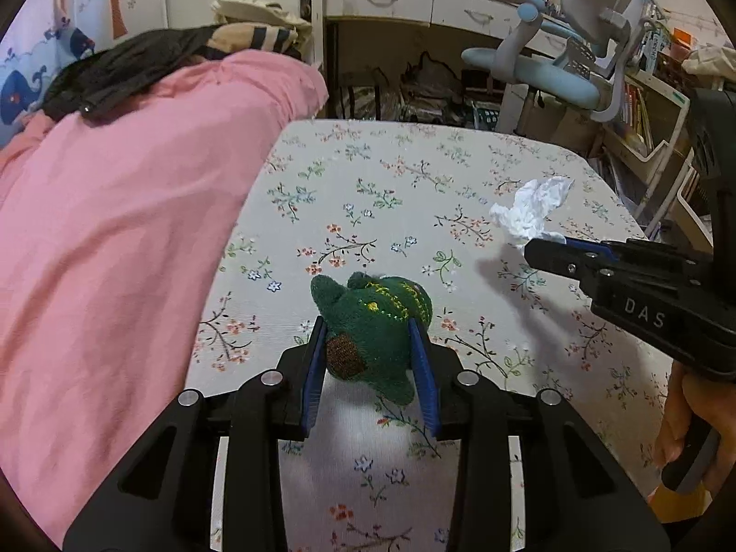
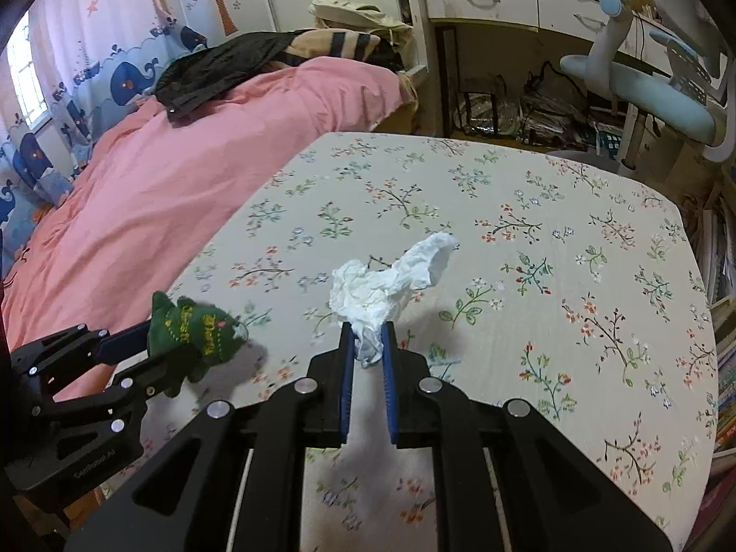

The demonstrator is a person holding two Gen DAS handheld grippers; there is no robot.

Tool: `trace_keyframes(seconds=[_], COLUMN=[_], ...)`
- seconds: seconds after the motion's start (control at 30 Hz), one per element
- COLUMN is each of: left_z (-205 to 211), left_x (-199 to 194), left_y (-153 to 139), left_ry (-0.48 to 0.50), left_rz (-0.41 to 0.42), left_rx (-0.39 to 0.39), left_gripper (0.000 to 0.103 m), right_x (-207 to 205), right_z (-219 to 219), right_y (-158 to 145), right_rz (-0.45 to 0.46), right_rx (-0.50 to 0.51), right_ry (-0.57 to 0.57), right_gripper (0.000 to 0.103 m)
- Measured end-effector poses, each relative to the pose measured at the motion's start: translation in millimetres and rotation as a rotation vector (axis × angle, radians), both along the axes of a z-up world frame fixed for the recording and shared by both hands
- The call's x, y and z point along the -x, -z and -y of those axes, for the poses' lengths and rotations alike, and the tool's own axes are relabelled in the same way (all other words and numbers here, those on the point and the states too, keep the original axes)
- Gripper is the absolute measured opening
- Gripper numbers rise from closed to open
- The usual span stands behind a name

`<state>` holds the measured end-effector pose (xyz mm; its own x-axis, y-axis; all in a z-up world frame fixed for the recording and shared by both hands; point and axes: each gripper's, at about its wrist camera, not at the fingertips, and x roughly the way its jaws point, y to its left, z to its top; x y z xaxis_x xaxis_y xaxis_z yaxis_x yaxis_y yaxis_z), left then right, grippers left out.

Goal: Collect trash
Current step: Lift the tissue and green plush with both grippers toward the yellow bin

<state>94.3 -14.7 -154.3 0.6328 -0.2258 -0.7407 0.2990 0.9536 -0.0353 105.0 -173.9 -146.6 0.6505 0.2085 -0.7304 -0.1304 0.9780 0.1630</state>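
Observation:
A small green plush toy (image 1: 372, 331) with yellow stitching sits between the blue pads of my left gripper (image 1: 370, 326), which is shut on it just above the floral tablecloth (image 1: 391, 193). In the right wrist view the same green plush toy (image 2: 195, 329) hangs in the left gripper (image 2: 152, 345) at the lower left. My right gripper (image 2: 368, 333) is shut on a crumpled white tissue (image 2: 391, 280), which sticks up past its fingertips. From the left wrist view that white tissue (image 1: 533, 209) shows at the tip of the right gripper (image 1: 538, 250), held by a hand (image 1: 690, 423).
A bed with a pink cover (image 1: 115, 230) runs along the table's left side, with a black garment (image 2: 216, 73) and striped cloth on it. Beyond the table's far edge stand a white desk with drawers (image 2: 483, 0) and a light blue chair (image 1: 552, 73). Bookshelves (image 2: 722, 368) line the right side.

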Motion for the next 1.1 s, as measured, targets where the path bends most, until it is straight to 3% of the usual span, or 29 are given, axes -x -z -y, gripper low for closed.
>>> trace_keyframes(seconds=[0.3, 0.67, 1.1], left_z=[1, -3, -37], left_x=[31, 30, 64], left_y=[-22, -33, -53], left_ry=[0.004, 0.000, -0.046], left_rz=[0.089, 0.125, 0.105], left_rx=[-0.048, -0.046, 0.109], left_gripper=[0.033, 0.033, 0.033], right_x=[27, 25, 84], right_z=[-9, -11, -17], right_y=[-11, -13, -37], right_rz=[0.026, 0.034, 0.083], right_rx=[0.005, 0.006, -0.039], right_ry=[-0.034, -0.046, -0.071], right_gripper=[0.012, 0.012, 0.013])
